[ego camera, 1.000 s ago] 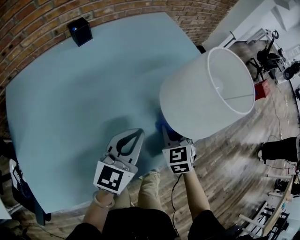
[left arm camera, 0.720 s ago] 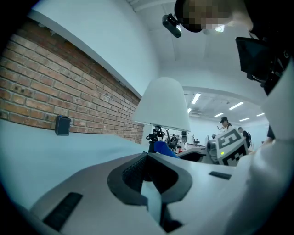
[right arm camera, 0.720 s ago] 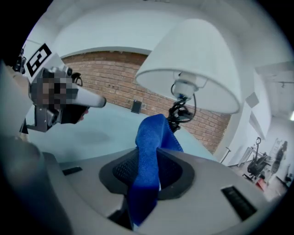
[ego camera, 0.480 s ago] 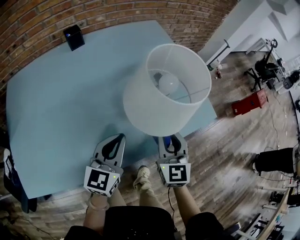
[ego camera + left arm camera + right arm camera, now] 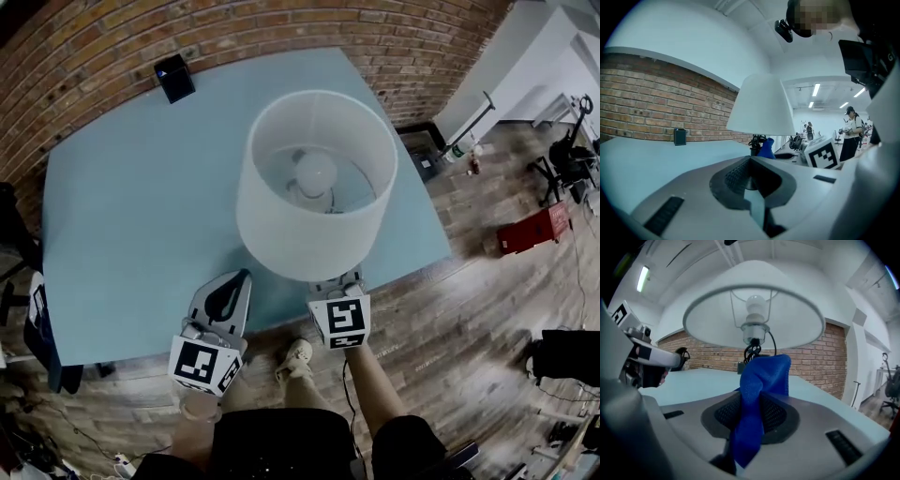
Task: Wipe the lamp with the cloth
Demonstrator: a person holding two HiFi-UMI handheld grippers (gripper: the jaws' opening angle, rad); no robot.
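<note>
The lamp (image 5: 314, 187) stands near the front of the blue table (image 5: 131, 216), with a white drum shade and its bulb (image 5: 316, 172) seen from above. In the right gripper view the shade (image 5: 754, 310) hangs overhead. My right gripper (image 5: 339, 279) is shut on a blue cloth (image 5: 761, 390) and reaches under the shade's near rim, just short of the lamp's stem (image 5: 751, 352). My left gripper (image 5: 244, 277) is shut with nothing in it and sits to the left of the lamp. From that gripper's view I see the shade (image 5: 761, 110) and the cloth (image 5: 766, 147).
A small black box (image 5: 174, 78) stands at the table's back left by the brick wall (image 5: 281, 28). The table's front edge runs just under both grippers. Wooden floor with a red box (image 5: 532, 228) lies to the right. A person (image 5: 851, 133) stands far off.
The view has swung from the shade's side to straight down into it. The right gripper with the cloth has slid further under the shade's rim. The left gripper stays shut beside it.
</note>
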